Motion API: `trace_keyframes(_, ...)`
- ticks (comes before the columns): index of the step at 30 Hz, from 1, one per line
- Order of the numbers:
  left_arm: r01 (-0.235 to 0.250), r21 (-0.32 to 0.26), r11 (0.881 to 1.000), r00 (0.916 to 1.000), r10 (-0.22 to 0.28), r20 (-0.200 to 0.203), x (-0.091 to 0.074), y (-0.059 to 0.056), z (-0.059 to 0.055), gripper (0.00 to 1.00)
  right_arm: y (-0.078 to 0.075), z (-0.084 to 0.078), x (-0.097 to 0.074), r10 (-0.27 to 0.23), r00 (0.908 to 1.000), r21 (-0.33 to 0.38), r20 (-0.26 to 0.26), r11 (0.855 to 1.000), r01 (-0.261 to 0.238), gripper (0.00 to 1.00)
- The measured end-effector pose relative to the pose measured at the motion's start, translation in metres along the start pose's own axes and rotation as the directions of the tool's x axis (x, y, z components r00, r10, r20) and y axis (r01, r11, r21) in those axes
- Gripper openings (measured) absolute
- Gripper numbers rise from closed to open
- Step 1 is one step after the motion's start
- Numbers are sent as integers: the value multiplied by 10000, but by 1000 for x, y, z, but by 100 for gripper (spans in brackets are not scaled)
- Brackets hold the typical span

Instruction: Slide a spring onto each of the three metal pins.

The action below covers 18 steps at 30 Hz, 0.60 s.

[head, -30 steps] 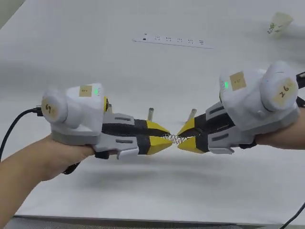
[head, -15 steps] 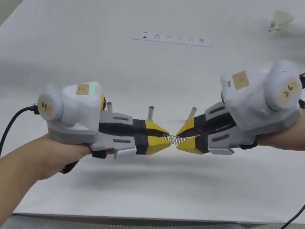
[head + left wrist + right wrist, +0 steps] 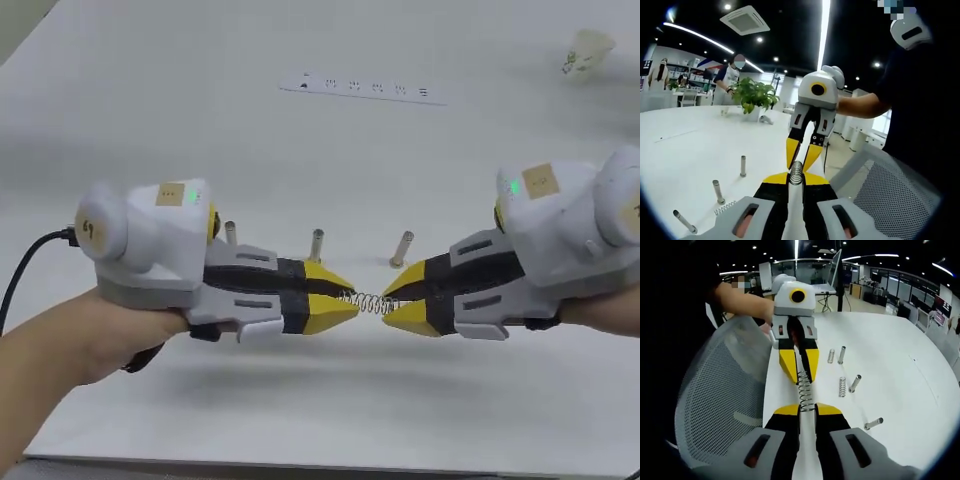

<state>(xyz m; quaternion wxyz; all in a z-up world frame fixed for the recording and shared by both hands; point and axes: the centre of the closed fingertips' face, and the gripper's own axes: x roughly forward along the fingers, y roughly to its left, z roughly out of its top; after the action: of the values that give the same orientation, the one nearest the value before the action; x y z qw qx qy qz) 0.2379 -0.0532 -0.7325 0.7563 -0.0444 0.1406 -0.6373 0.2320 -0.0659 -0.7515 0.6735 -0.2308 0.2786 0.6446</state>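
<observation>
The left claw and the right claw face tip to tip above the white counter. Each is clenched on one end of a thin coiled steel spring, which stretches level between them. Behind it, three short grey metal pins sit in a row on the counter, with two loose springs beside them.
</observation>
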Motion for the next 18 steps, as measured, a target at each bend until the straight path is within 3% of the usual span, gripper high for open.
trace_keyframes(8, 81, -96, 9999, 10000, -82, -45, -1, -1, -4, 2, 2, 12, -6, 0, 9998, -344, 221, 9994, 7, 7)
trace_keyframes(18, 14, -13, 10000, 9996, -15, -296, 4, 2, -13, 2, 3, 37, -9, 216, 9952, -480, 955, 9987, -171, 7)
